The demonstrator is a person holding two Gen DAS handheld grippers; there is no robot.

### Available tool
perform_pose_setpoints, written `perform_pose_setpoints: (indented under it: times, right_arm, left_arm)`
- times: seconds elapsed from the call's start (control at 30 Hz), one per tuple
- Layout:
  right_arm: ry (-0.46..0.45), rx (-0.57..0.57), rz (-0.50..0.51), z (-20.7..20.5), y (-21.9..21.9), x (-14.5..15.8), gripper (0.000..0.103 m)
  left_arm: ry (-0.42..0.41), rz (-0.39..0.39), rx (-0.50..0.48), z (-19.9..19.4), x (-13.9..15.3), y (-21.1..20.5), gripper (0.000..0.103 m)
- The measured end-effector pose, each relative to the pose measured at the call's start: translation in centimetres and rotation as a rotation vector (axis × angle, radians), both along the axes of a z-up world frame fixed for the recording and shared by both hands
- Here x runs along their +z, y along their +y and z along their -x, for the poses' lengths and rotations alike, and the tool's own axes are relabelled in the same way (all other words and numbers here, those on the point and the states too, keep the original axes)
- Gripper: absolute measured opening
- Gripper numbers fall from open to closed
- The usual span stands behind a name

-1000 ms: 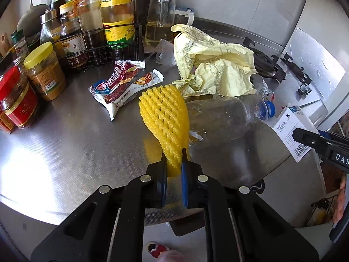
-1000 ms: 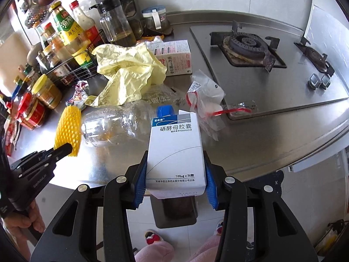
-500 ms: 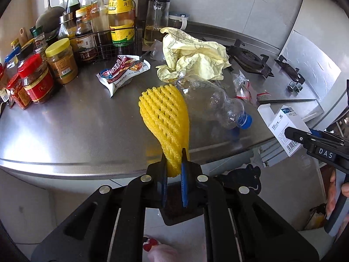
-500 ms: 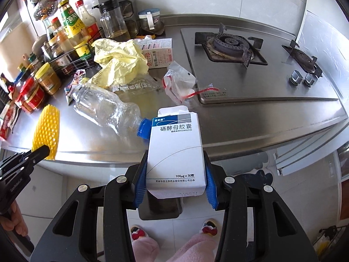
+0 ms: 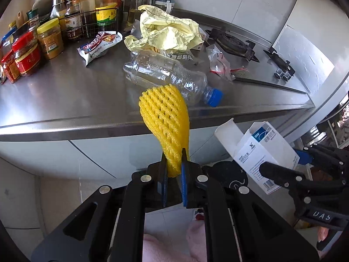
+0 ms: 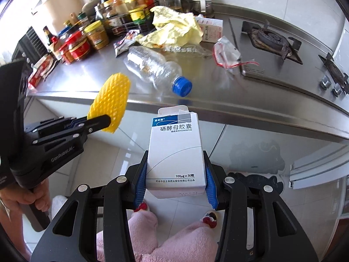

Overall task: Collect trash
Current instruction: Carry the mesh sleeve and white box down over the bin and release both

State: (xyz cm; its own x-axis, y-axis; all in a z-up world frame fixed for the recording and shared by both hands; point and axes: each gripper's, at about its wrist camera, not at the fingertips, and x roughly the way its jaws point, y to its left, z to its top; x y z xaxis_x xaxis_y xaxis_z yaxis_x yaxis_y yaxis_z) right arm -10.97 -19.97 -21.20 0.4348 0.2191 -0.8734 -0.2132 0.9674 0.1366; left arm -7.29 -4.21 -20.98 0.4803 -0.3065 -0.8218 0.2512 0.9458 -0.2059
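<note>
Your grippers [image 6: 175,181] are black with blue pads [image 6: 141,181], silver screws, "GenRobot.AI" lettering; you've got fluffy pink trousers [image 6: 174,240] on.

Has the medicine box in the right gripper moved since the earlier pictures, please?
Yes: the medicine box has drawn back off the steel counter, now hanging before its front edge.

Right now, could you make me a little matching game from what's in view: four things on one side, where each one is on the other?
Things:
1. yellow foam net
2. white medicine box
3. clear plastic bottle
4. crumpled yellow bag

Places:
A. lying on its side on the steel counter
B. clamped in the right tongs
C. heaped behind the bottle
D. pinched in the left tongs

Pairs: 1-D, 2-B, 3-A, 4-C
</note>
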Motion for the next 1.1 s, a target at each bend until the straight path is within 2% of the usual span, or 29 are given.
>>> perform_pose_setpoints:
  times: [0.13,0.27,0.4,0.57,0.77,0.97,1.1]
  right_arm:
    - [0.044,0.037,-0.007,-0.2,0.4,-2.1,0.046]
    - [0.051,0.083,0.019,-0.5,1.1,-3.9,0.046]
    - [0.087,0.099,0.022,-1.0,1.4,-6.9,0.046]
    - [0.124,0.137,0.045,-1.6,2.7,-12.3,0.046]
    - [0.170,0.171,0.039,-2.2,3.7,-21.7,0.046]
    - [0.226,0.168,0.039,-3.4,3.8,-29.8,0.046]
    - [0.262,0.166,0.023,-4.3,3.9,-33.6,0.046]
  left_arm:
    - [0.009,0.017,0.021,0.1,-0.8,0.0,0.009]
    - [0.023,0.014,0.039,0.3,-1.8,0.1,0.009]
    - [0.061,0.020,0.062,1.1,-4.3,0.7,0.009]
    - [0.185,0.018,0.066,1.5,-10.5,1.4,0.009]
    - [0.332,0.064,0.054,-0.3,-19.5,1.9,0.009]
    - [0.420,0.072,0.040,-2.6,-28.3,1.8,0.009]
    - [0.462,0.071,0.054,-4.1,-32.3,1.8,0.009]
